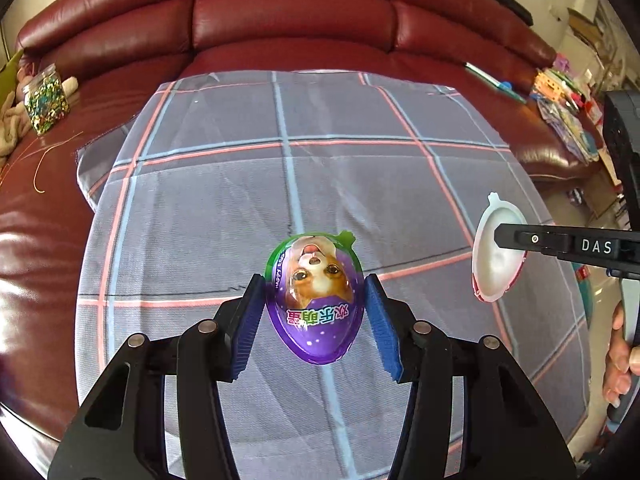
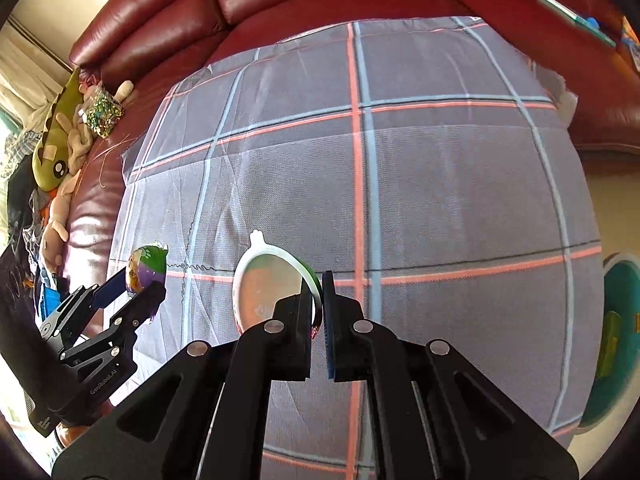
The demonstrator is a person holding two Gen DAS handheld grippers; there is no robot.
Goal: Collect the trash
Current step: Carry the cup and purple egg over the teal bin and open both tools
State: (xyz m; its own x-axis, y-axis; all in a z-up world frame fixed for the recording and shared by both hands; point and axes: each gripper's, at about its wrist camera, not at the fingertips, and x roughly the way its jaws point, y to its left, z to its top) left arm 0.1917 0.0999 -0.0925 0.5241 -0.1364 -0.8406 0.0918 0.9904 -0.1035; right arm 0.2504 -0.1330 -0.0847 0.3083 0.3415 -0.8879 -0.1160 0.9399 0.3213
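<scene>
Left gripper point(image 1: 315, 312) grips a purple egg-shaped package point(image 1: 316, 300) printed with a dog, its blue pads point(image 1: 382, 330) pressing both sides, held above the plaid cloth point(image 1: 240, 200) on the red leather sofa point(image 1: 288, 12). Right gripper point(image 2: 318, 320) is clamped on the rim of a white egg-shaped half shell point(image 2: 266, 284), hollow side visible, also above the cloth.

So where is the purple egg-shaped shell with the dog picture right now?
In the left wrist view the purple shell sits centre frame, clamped in the left gripper above the plaid cloth.
</scene>
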